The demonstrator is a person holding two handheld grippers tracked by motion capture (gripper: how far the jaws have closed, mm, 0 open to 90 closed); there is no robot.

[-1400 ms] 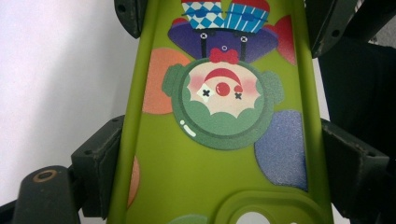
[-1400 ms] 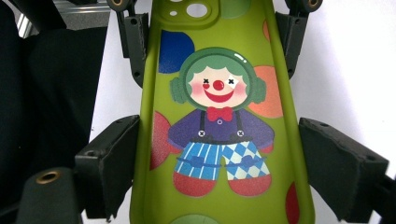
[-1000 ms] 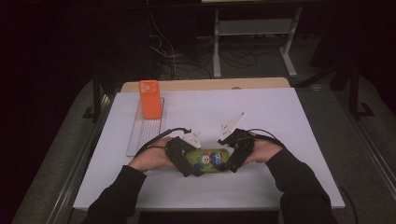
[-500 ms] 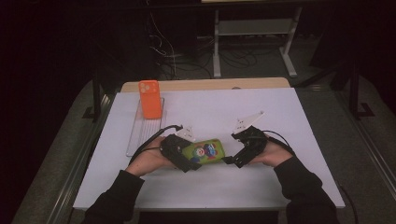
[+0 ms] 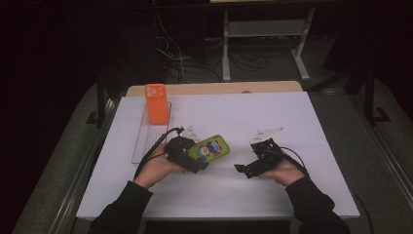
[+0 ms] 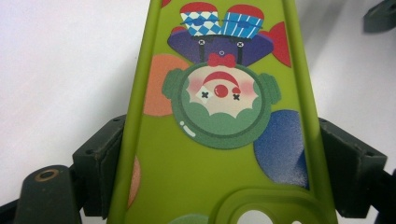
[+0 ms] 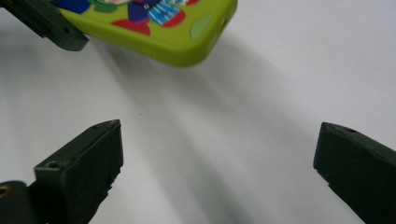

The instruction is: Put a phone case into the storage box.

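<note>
The green phone case (image 5: pixel 211 147), printed with a clown figure and coloured dots, sits clamped in the left gripper (image 5: pixel 195 157), just above the white counter (image 5: pixel 302 122) a little left of its middle. In the left gripper view the case (image 6: pixel 219 154) runs up between the two black jaws, which press on its long edges from both sides; the camera cut-out shows at the bottom edge of that view, partly cut off. The person's left hand (image 5: pixel 158 168) holds that gripper from below, with its cable looping off to the left.

The right gripper (image 5: pixel 242 169) lies apart from the case, to its right, jaws wide apart with nothing between them. In the right gripper view the two jaws stand far from each other over bare counter, and a rounded corner of the case (image 7: pixel 187 37) hangs at the top, casting a soft shadow beneath it. One jaw of the left gripper crosses the upper left corner of that view.

Farther back on the counter, an orange phone case (image 5: pixel 156 102) rests on the far end of a clear tray (image 5: pixel 145 141) that runs along the counter's left side.

Beyond the counter the room is dark: cables on the floor and a pale metal frame can be made out, little else. The person's sleeves are cut off at the bottom edge.
</note>
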